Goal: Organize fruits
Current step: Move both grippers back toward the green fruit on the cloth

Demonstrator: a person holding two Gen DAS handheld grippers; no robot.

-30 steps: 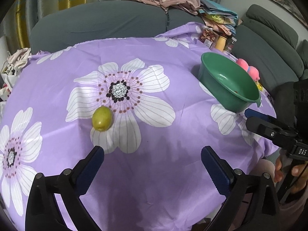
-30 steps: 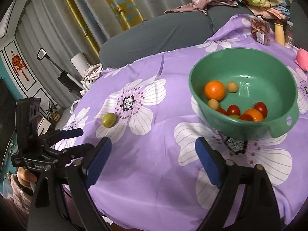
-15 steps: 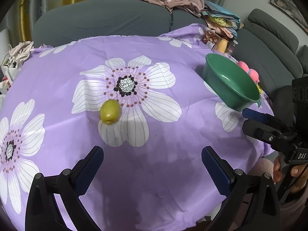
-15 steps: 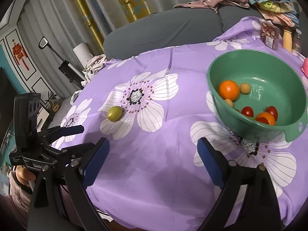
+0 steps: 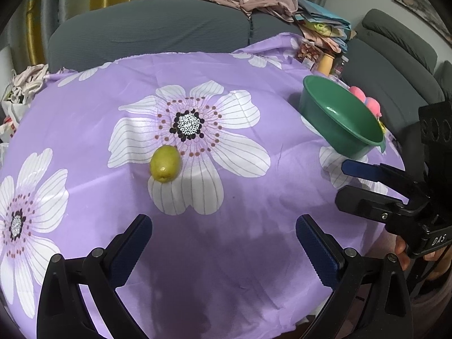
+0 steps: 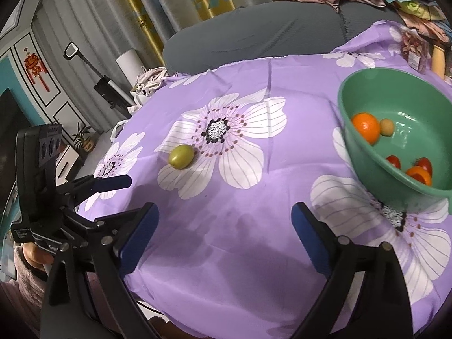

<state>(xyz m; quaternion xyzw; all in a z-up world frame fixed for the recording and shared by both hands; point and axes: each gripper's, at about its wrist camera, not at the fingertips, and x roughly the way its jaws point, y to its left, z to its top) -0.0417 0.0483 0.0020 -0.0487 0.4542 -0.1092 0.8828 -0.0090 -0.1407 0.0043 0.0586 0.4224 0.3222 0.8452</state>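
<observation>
Firstly, left wrist view. Left gripper point(image 5: 223, 237): jaws spread wide, nothing between them, poised over bare purple flowered tablecloth point(image 5: 84, 118). Green fruit point(image 5: 165, 163): one, lying on a white petal of the central flower print, ahead of the jaws and a little to their left, apart from both fingers. Green bowl point(image 5: 339, 118): at the right of the table, well apart from the fruit; contents hidden from this angle. Right gripper point(image 5: 343, 182): enters from the right edge below the bowl, held by a hand point(image 5: 402, 254). Grey sofa point(image 5: 158, 34): behind the table, with a heap of clothes point(image 5: 268, 0) on its back.

Next, right wrist view. Right gripper point(image 6: 224, 221): jaws opening, already wide, nothing between them, cloth only beneath. Green fruit point(image 6: 181, 156): on the same petal, ahead and to the left. Green bowl point(image 6: 367, 166): at the right, holding an orange point(image 6: 365, 127), a small tan fruit point(image 6: 386, 126) and several red and orange pieces. Left gripper point(image 6: 124, 195): at the left edge, spread.
</observation>
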